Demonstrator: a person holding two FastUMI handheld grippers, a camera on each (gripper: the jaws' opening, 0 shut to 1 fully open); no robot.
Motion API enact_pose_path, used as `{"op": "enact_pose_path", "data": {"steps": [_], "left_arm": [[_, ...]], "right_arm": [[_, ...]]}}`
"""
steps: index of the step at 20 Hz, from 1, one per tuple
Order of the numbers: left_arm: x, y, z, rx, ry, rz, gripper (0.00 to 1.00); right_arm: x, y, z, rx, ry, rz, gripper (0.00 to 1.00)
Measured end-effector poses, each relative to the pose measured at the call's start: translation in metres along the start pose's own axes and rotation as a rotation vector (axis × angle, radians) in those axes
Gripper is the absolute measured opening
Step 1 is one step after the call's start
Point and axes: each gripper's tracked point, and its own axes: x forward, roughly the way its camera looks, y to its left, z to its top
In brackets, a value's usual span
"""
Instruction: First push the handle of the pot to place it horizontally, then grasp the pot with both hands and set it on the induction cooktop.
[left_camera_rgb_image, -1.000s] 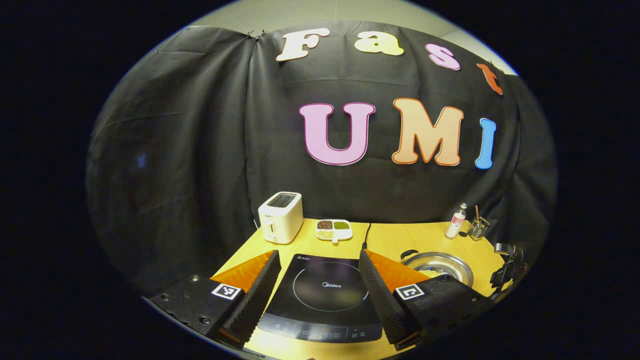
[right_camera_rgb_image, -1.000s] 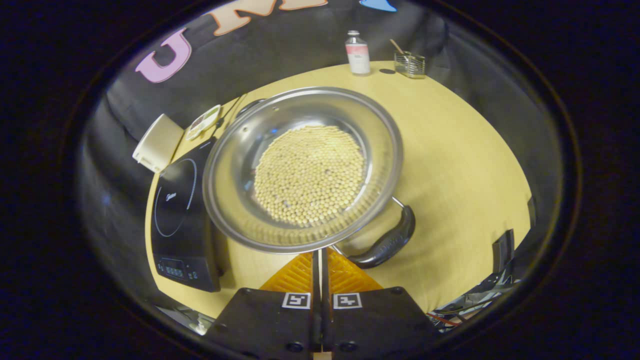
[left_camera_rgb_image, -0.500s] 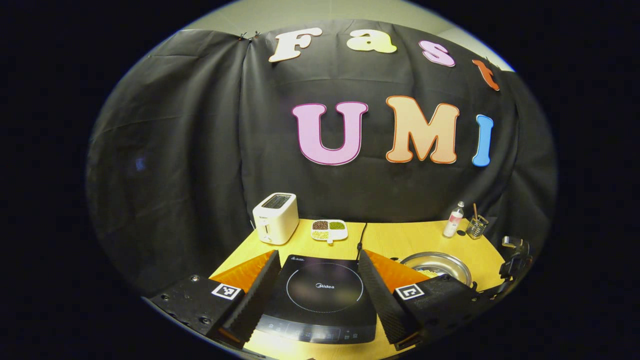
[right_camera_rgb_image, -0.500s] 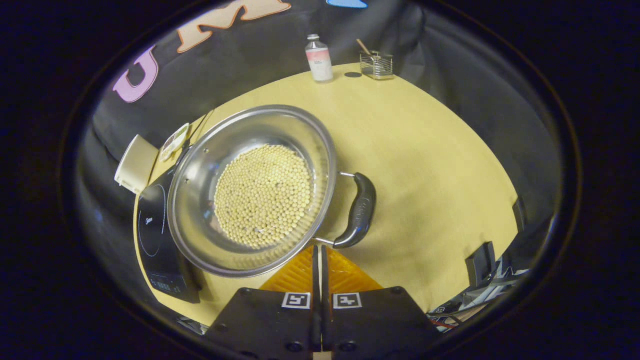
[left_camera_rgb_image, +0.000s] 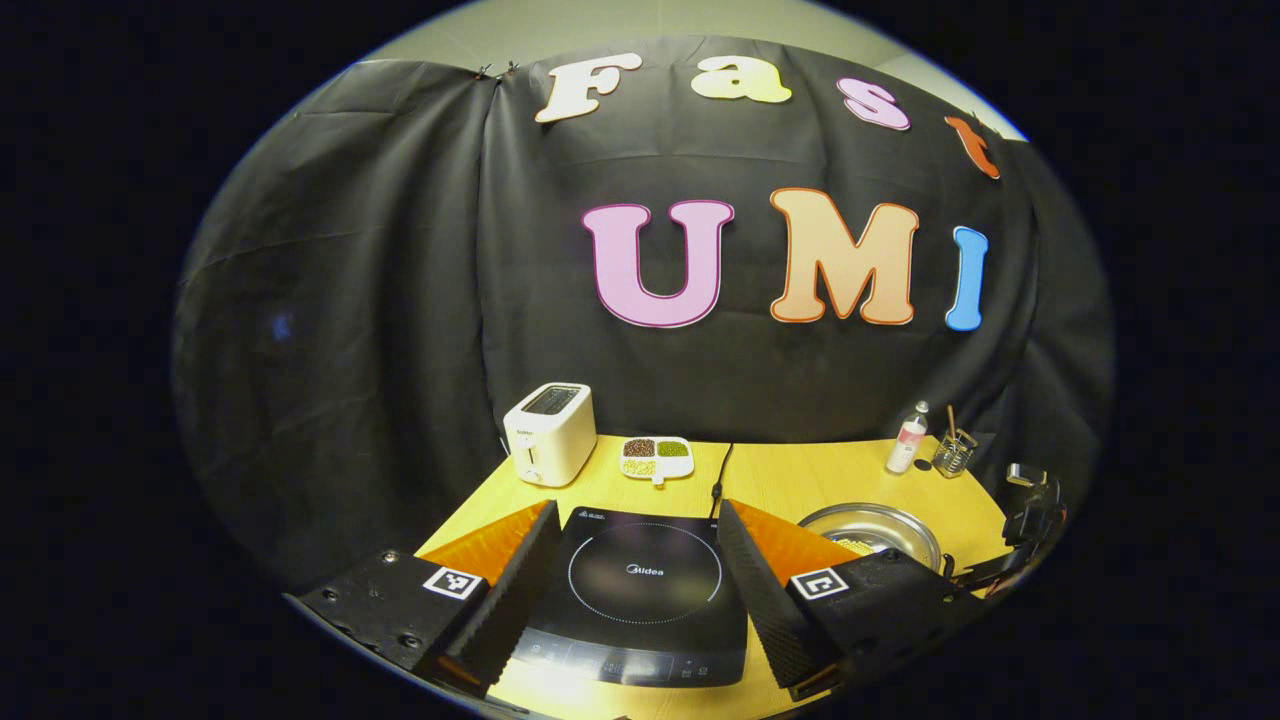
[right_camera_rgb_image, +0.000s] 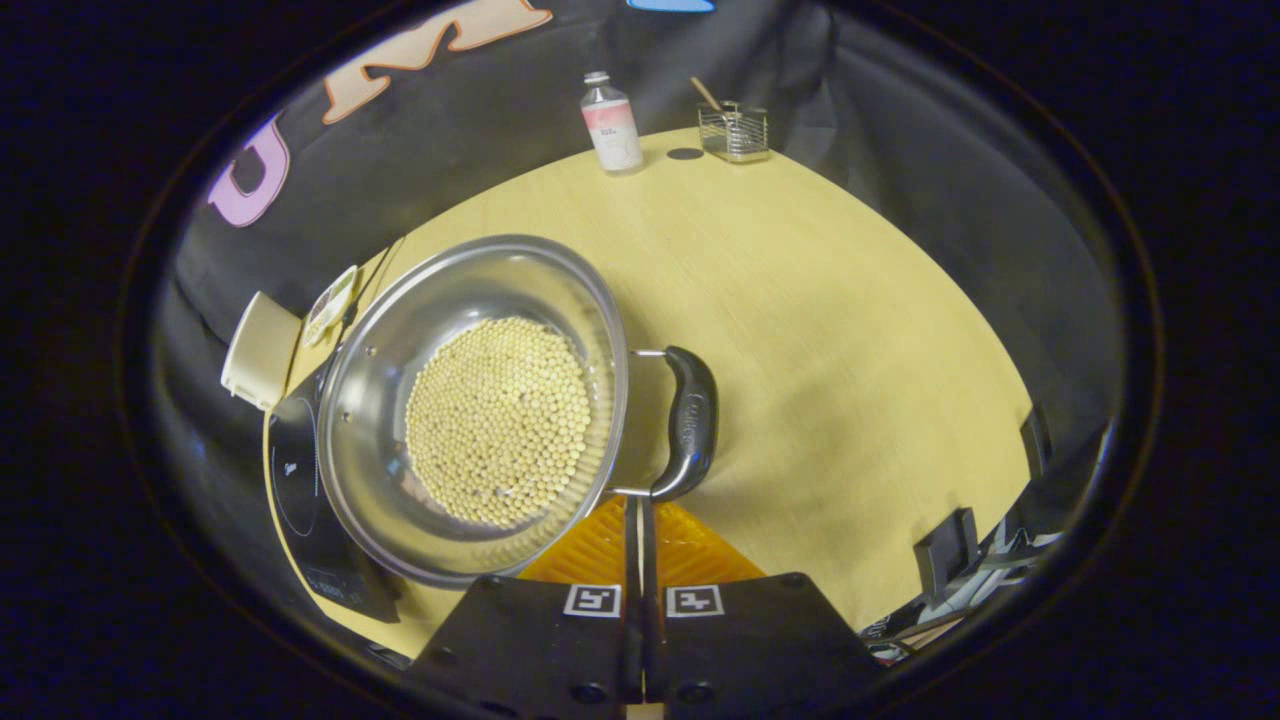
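- One wooden table (right_camera_rgb_image: 840, 330) carries everything.
- The induction cooktop (left_camera_rgb_image: 640, 590) lies bare between the left gripper (left_camera_rgb_image: 640, 590)'s spread, released fingers.
- The steel pot (right_camera_rgb_image: 380, 400), at 9 o'clock of centre in the right gripper view, holds a bed of pale round beans (right_camera_rgb_image: 497, 420); its black handle (right_camera_rgb_image: 688, 422) juts toward 3 o'clock.
- The right gripper (right_camera_rgb_image: 640, 520) is clenched on nothing, tips just below the handle's near end.
- A white toaster (left_camera_rgb_image: 550, 433) stands at 10 o'clock of the cooktop.
- A divided dish (left_camera_rgb_image: 655, 458) holds dark, green and pale grains.
- A small bottle (right_camera_rgb_image: 610, 122) and a wire holder (right_camera_rgb_image: 735, 132) sit at 12 o'clock.
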Motion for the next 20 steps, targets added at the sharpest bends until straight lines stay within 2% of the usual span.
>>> {"op": "enact_pose_path", "data": {"steps": [1, 8, 9, 10, 14, 18, 20], "left_arm": [[0.000, 0.001, 0.000, -0.001, 0.001, 0.005, 0.96], [0.001, 0.001, -0.006, -0.010, 0.027, 0.034, 0.96], [0.003, 0.000, -0.007, -0.016, 0.029, 0.035, 0.93], [0.003, -0.002, -0.008, -0.022, 0.034, 0.034, 0.96], [0.007, -0.011, -0.014, -0.037, 0.053, 0.030, 0.94], [0.013, -0.021, -0.024, -0.040, 0.084, 0.022, 0.96], [0.016, -0.028, -0.028, -0.042, 0.098, 0.014, 0.96]], "right_arm": [[0.002, -0.002, 0.004, 0.001, -0.002, -0.002, 0.00], [0.013, -0.008, 0.027, 0.001, -0.013, -0.002, 0.02], [0.013, -0.010, 0.030, -0.005, -0.014, -0.001, 0.02], [0.015, -0.011, 0.032, -0.008, -0.015, -0.001, 0.02], [0.023, -0.018, 0.048, -0.028, -0.027, -0.016, 0.02], [0.027, -0.017, 0.061, -0.045, -0.025, -0.002, 0.04], [0.027, -0.017, 0.063, -0.071, -0.024, -0.001, 0.00]]}}
